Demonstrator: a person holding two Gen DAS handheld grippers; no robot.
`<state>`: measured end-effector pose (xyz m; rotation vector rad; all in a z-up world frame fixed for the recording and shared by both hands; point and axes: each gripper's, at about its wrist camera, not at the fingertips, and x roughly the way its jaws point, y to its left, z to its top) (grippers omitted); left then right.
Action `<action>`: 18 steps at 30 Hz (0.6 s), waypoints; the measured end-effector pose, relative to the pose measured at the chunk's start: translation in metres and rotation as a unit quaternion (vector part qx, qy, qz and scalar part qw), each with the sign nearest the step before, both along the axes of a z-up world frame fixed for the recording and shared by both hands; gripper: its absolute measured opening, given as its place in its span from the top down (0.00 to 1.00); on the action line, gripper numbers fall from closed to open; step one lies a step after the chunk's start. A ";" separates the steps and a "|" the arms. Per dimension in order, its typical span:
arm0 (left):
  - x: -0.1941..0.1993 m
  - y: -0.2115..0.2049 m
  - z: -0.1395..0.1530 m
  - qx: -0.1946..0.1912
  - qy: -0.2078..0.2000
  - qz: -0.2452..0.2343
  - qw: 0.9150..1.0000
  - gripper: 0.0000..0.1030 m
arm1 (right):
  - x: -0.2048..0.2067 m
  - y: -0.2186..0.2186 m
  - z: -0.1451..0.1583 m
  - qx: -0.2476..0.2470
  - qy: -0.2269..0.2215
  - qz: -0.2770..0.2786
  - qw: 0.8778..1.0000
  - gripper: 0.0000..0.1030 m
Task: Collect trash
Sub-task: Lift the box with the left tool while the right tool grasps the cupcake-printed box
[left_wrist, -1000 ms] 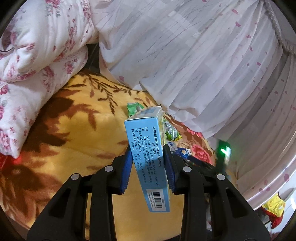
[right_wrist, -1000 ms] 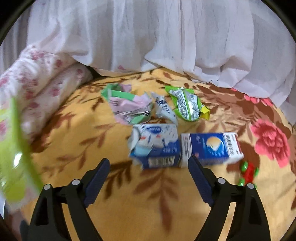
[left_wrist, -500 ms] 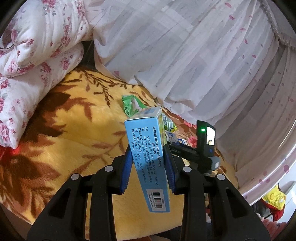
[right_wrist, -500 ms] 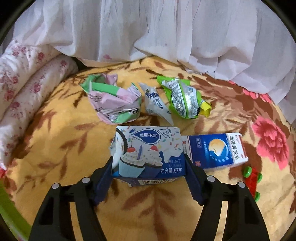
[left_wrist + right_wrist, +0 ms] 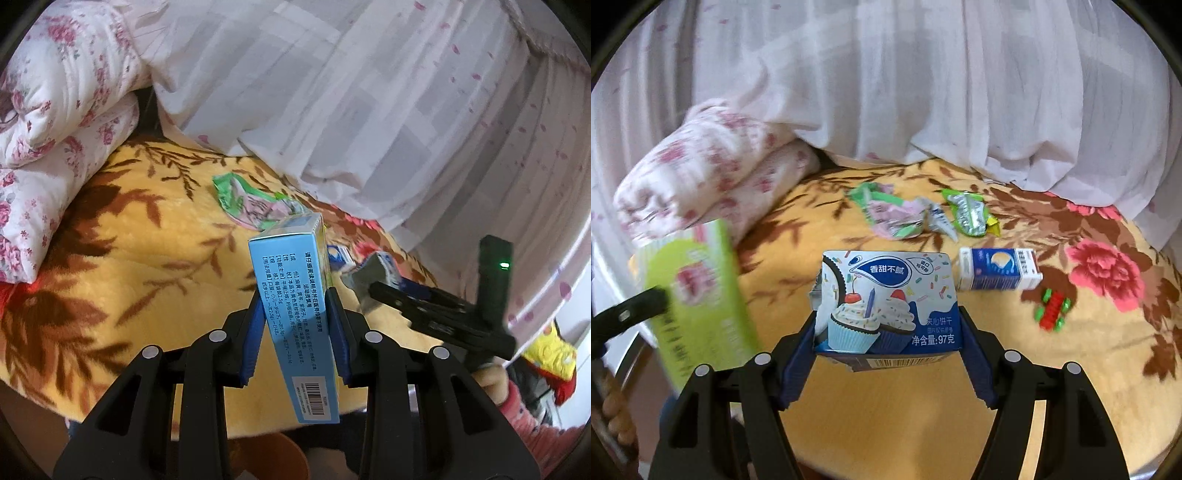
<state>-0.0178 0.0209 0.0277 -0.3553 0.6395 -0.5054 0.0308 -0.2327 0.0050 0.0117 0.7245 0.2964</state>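
Left claw (image 5: 295, 325) clamps a tall light-blue box (image 5: 291, 317) by its broad faces, long axis running from 6 toward 12 o'clock, barcode end nearest the camera. Right claw (image 5: 888, 343) grips a blue biscuit box (image 5: 886, 302) across its width, printed face up, its torn end at 9 o'clock, held above the bed blanket (image 5: 886, 417). Remaining litter on the blanket: a small blue carton (image 5: 999, 273) at 2 o'clock lying with its long axis 9-to-3, and crumpled wrappers (image 5: 897, 218) at 12 o'clock. Risk, as judged: the tall box is gripped low on its length and may pivot or slip; the soft biscuit box may buckle under squeeze
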 end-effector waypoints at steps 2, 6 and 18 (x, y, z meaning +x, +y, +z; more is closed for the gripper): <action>-0.011 -0.005 0.000 0.013 -0.001 -0.009 1.000 0.69 | -0.027 0.001 0.003 -0.003 -0.005 0.013 1.000 0.33; -0.035 -0.012 -0.005 0.043 0.002 -0.027 0.999 0.69 | -0.066 0.002 0.004 -0.005 -0.006 0.028 1.000 0.33; -0.090 -0.028 -0.052 0.123 0.052 -0.078 0.988 0.69 | -0.141 0.006 -0.031 -0.007 0.043 0.049 0.998 0.33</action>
